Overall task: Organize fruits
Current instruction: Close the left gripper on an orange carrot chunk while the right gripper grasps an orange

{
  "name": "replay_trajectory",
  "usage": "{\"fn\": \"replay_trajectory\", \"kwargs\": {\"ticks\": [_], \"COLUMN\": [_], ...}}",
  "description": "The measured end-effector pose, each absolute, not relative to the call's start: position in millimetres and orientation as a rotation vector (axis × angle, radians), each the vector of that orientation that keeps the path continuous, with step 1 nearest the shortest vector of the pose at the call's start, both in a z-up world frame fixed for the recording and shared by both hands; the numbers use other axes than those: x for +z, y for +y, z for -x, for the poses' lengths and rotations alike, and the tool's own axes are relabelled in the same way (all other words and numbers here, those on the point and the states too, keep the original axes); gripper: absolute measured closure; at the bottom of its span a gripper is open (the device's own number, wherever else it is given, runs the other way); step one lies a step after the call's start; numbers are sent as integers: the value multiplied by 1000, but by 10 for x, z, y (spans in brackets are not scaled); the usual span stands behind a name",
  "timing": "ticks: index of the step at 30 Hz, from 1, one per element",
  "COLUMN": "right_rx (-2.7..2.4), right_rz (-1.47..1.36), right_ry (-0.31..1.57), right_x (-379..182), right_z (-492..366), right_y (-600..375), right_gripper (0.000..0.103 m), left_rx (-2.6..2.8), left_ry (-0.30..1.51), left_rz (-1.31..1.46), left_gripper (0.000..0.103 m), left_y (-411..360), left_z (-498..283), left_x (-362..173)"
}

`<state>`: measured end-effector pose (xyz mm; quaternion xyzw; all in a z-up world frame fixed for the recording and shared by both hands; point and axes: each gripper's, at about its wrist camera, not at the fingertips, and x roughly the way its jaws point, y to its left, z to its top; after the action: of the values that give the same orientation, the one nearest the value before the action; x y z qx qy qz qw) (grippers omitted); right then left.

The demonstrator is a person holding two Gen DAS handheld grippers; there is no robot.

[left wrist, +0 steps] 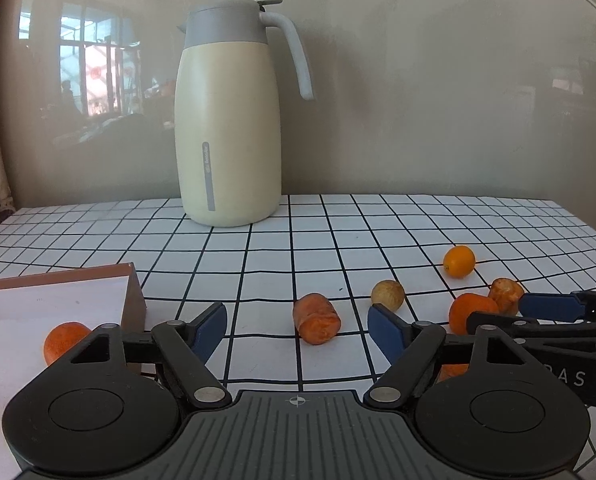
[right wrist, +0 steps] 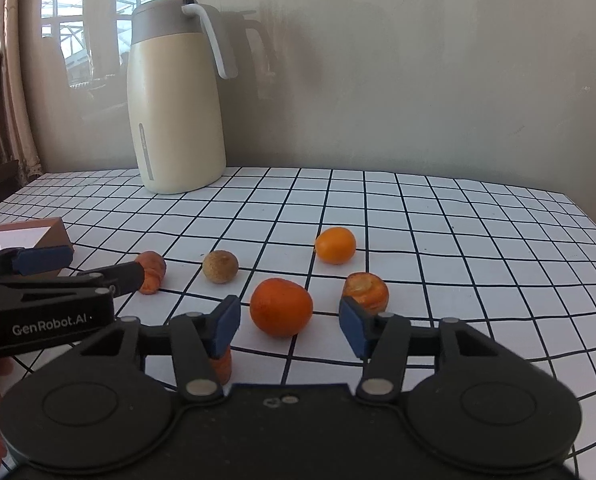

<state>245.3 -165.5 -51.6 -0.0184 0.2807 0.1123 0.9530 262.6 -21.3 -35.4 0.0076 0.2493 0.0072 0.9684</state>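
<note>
On the gridded worktop point(right wrist: 418, 216), both the left claw point(left wrist: 298, 326) and right claw point(right wrist: 289, 326) gaped empty, one orange fruit point(left wrist: 63, 340) apparently lay in the left box point(left wrist: 133, 296), while a tangerine point(right wrist: 281, 306), kumquat point(right wrist: 335, 245) and others awaited sorting.

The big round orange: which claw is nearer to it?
Right. The right claw is open with the big round orange just ahead, between its fingers. The left claw faces the carrot chunk, left of the orange.
</note>
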Motion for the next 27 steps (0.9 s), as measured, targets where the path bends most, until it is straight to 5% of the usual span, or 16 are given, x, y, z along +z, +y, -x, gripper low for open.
{"fn": "replay_trajectory", "kwargs": {"ticks": [24, 27], "right_rx": [237, 236], "right_rz": [12, 8], "right_ry": [615, 624], "right_x": [-633, -656], "right_z": [-2675, -2708], "right_y": [-1593, -1596], "right_gripper": [68, 68], "left_rx": [10, 11], "left_ry": [594, 596], "left_rz": [-20, -14], "left_gripper": [38, 47], "left_y": [-362, -355], "left_z": [-2957, -2980], "left_x": [-536, -537]}}
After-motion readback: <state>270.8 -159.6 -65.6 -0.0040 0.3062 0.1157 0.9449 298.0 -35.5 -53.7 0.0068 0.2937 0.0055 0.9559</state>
